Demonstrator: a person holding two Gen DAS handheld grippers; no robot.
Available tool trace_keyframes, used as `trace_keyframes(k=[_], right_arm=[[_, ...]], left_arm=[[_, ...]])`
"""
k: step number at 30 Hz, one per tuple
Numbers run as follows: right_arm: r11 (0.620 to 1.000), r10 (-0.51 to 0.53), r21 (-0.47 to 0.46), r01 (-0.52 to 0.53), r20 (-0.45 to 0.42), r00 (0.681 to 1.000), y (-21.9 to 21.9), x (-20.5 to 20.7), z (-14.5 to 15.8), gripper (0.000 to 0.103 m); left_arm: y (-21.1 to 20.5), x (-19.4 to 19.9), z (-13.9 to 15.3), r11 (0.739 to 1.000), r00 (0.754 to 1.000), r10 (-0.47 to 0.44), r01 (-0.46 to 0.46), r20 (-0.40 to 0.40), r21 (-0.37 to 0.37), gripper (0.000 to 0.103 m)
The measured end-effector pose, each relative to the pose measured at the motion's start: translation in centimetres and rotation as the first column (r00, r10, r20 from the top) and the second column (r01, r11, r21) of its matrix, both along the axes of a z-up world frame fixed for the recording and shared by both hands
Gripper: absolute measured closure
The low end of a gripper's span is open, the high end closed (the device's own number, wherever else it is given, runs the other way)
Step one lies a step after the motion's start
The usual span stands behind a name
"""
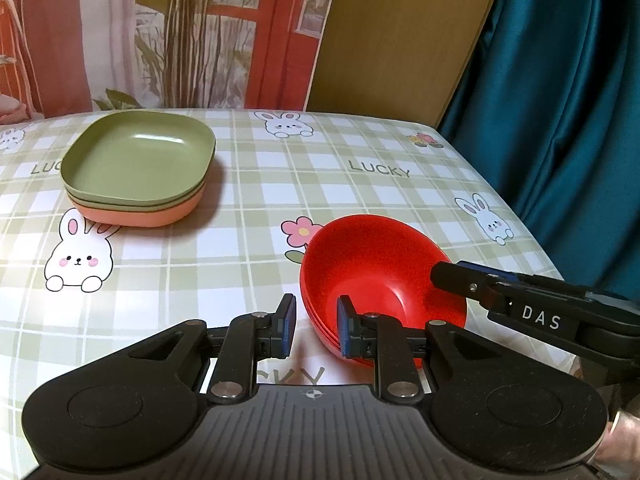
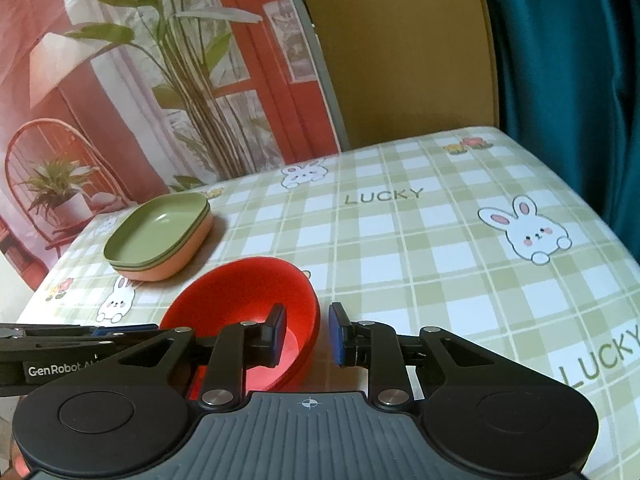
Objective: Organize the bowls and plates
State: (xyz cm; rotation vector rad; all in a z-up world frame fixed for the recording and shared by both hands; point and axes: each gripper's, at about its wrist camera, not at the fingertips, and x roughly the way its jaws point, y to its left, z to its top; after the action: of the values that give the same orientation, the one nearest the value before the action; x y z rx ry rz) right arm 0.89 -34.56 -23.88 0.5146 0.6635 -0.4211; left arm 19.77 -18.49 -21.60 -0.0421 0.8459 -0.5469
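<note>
A stack of red bowls sits on the checked tablecloth near the front; it also shows in the right wrist view. My left gripper is open, its two pads astride the stack's left rim. My right gripper is open, its pads astride the stack's right rim; it shows in the left wrist view reaching over the bowls from the right. A stack of square plates, green ones on an orange one, stands at the back left; it also shows in the right wrist view.
The table has a bunny and "LUCKY" print cloth. A printed backdrop with plants hangs behind it, a brown panel and a teal curtain to the right. The table's right edge lies close to the bowls.
</note>
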Motion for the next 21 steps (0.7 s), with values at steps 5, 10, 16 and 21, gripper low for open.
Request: trace_keyframes(k=[5, 10, 16, 21], right_arm=[[1.0, 0.002, 0.028, -0.002, -0.004, 1.0, -0.2, 0.3, -0.6, 0.081], [0.999, 0.006, 0.05, -0.005, -0.011, 1.0, -0.2, 0.6, -1.2, 0.082], [0.999, 0.01, 0.049, -0.009, -0.014, 1.0, -0.1, 0.9, -1.2, 0.086], [0.997, -0.005, 0.073, 0.006, -0.014, 1.0, -0.5, 0.9, -1.2, 0.089]], left_arm=[[-0.3, 0.3, -0.5, 1.0, 1.0, -0.007, 0.007, -0.019, 0.0, 0.08], [-0.4, 0.7, -1.0, 1.0, 0.999, -0.012, 0.012, -0.033, -0.01, 0.08], [-0.6, 1.0, -1.3, 1.0, 0.999, -0.026, 0.025, -0.041, -0.02, 0.08], [-0.4, 1.0, -1.4, 0.999, 0.999, -0.024, 0.023, -0.038, -0.027, 0.081]])
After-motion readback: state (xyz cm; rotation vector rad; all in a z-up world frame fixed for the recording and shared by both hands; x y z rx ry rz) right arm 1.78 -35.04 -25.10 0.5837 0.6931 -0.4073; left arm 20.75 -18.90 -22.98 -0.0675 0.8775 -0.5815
